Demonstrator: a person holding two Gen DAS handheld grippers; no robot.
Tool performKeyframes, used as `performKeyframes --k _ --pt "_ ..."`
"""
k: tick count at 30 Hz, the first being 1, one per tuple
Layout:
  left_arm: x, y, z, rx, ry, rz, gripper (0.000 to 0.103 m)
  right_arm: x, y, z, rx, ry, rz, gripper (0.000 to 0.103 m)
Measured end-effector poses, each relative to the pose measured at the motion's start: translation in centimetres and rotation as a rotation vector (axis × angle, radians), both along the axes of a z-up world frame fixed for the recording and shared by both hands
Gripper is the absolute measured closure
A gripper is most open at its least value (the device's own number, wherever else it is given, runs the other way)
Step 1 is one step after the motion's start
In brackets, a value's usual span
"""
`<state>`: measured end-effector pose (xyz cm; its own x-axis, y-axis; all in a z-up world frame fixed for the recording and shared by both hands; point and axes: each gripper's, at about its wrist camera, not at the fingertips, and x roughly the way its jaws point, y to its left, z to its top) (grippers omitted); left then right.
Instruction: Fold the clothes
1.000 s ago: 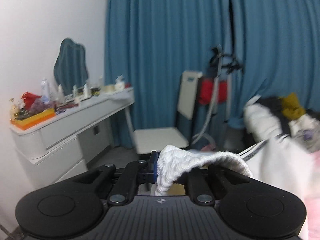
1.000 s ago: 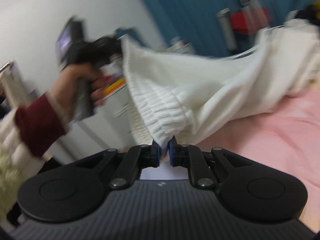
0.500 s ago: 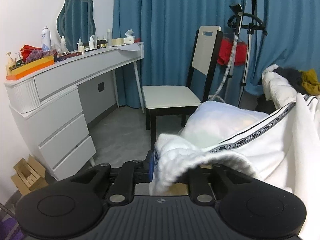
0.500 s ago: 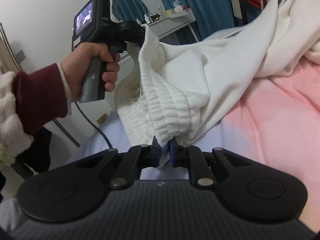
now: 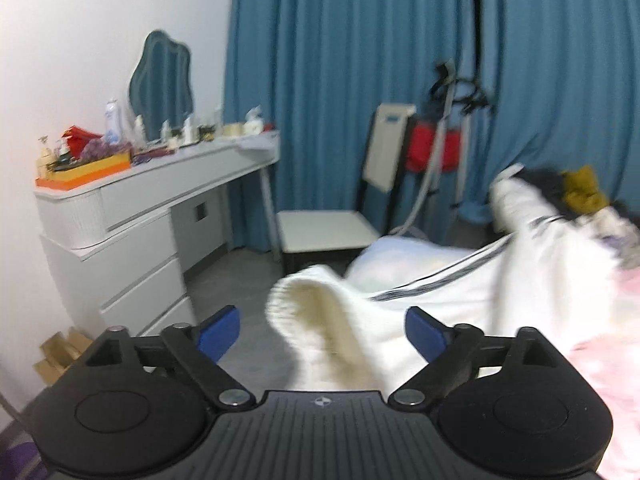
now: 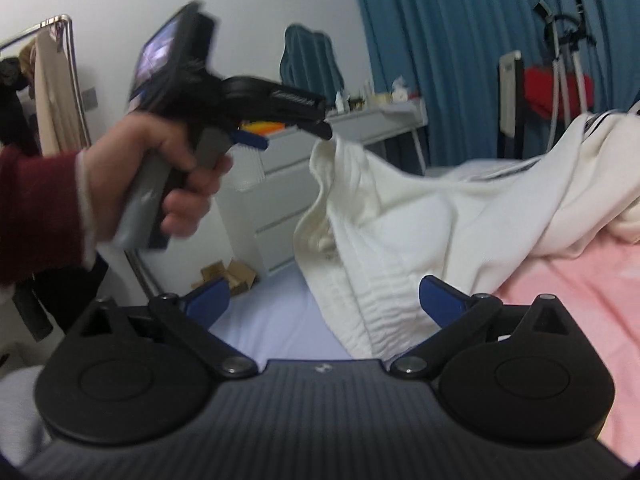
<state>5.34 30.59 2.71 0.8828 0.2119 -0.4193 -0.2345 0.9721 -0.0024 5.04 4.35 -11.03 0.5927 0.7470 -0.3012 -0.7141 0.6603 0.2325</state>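
Jaws of both grippers stand wide apart, having just been opening; the white garment (image 5: 440, 296) lies between each pair, gripped by neither. Left gripper (image 5: 322, 334): half a second ago its blue pads pinched the ribbed waistband; now the band hangs loose between them, touching neither pad as far as the blur allows. Right gripper (image 6: 324, 300): earlier shut on the waistband; now the band (image 6: 360, 300) droops between its spread pads, close against the pad at 3 o'clock.

The garment trails from the waistband toward 2 o'clock across the bed (image 6: 580, 300), pink sheet beneath. A clothes pile (image 5: 580, 196) lies at the left view's 2 o'clock. The chair (image 5: 324, 228) stands beyond the garment at 12 o'clock, a steamer (image 5: 440, 148) behind it, blue curtain (image 5: 360, 60) at the back. A table (image 5: 160, 184) with bottles lies at 10 o'clock.

Only the right view shows the hand (image 6: 160, 176), red-sleeved, holding the left gripper at 10 o'clock, its tip just above the waistband's upper edge, and a clothes rail (image 6: 60, 40) at the far left.
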Motion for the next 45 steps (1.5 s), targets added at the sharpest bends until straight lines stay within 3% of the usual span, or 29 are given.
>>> performKeyframes --k 5,12,16,20,26,37,40,42,45 --pt "-4.1 -5.8 0.8 -0.025 -0.086 -0.098 0.0 -0.6 -4.3 2.3 -0.008 -0.024 -0.115 0.0" --pt "-6.7 -13.9 0.1 -0.041 -0.121 -0.225 0.0 -0.3 -11.7 5.1 0.0 -0.047 -0.305 0.0" --pt "-7.3 -17.0 -1.6 -0.077 -0.134 -0.272 0.0 -0.8 -16.1 6.3 -0.022 -0.08 -0.403 0.0" --pt "-7.0 -18.8 -4.0 -0.065 -0.092 -0.319 0.0 -0.5 -19.8 5.9 0.0 -0.054 -0.47 0.0" --pt "-6.8 -19.5 -5.3 -0.051 -0.078 -0.331 0.0 0.1 -23.0 3.7 0.049 -0.006 -0.561 0.0" --pt "-3.6 -19.7 -5.9 -0.016 -0.003 -0.363 0.0 -0.3 -23.6 3.3 0.019 0.008 -0.6 0.0" --pt "-0.7 -20.5 -5.4 0.055 0.016 -0.378 0.0 -0.4 -24.4 3.2 0.039 0.031 -0.628 0.0" --pt "2.4 -21.0 -5.2 0.095 0.025 -0.39 0.006 -0.3 -25.0 3.1 0.056 0.046 -0.642 0.0" --pt "8.2 -21.3 -5.3 0.088 0.049 -0.392 0.007 0.2 -26.0 2.7 0.111 0.075 -0.648 0.0"
